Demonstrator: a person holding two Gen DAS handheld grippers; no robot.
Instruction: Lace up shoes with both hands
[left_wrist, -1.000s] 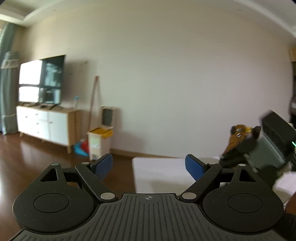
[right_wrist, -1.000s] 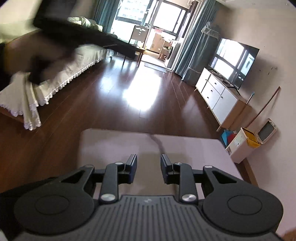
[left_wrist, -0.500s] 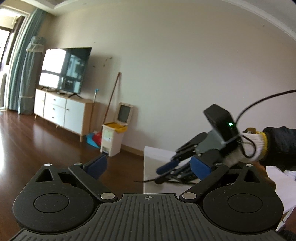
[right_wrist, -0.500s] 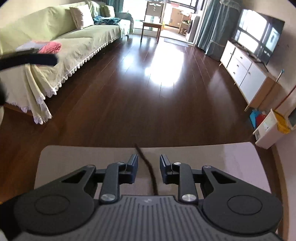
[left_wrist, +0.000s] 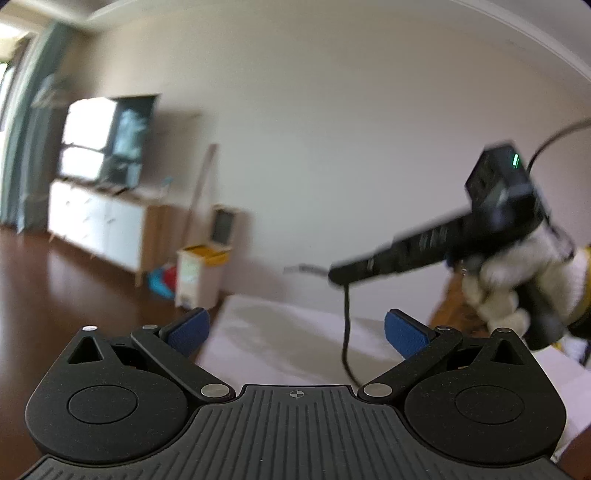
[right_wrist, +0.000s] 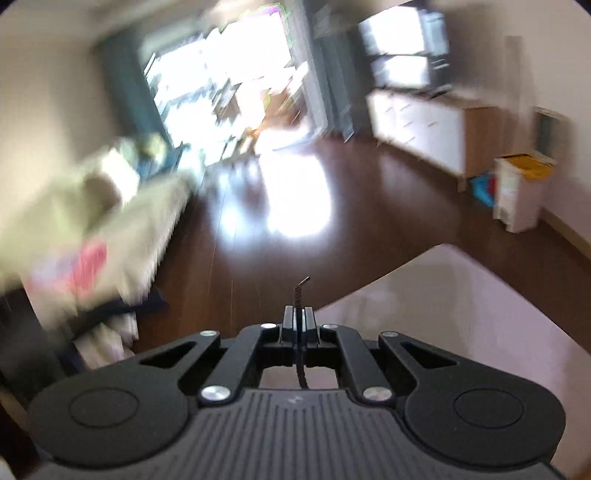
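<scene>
Left gripper (left_wrist: 295, 328): lower centre of the left wrist view, blue-padded fingers (left_wrist: 404, 332) spread wide, nothing between them, held above the near part of a pale table (left_wrist: 280, 343). Right gripper (right_wrist: 297, 319): lower centre of the right wrist view, fingers pressed together and pinching a black shoelace (right_wrist: 298, 295); a short stiff tip of the lace stands up past the fingertips, and the rest runs back toward the camera between the linkages. Same gripper seen from the left wrist view at right of frame, blurred, held by a white-gloved hand (left_wrist: 517, 273), with the lace hanging straight down from its tip to the table near the left gripper's right finger. Shoe: not clearly visible; only a blurred brown shape at the right edge below the glove. Background items: television (left_wrist: 107, 140) on a white cabinet (left_wrist: 96, 225), upper left; white bin with yellow lid (left_wrist: 201, 277), centre left; dark wooden floor (right_wrist: 295, 229); sofa with pale cover (right_wrist: 92, 206), left, heavily blurred.
</scene>
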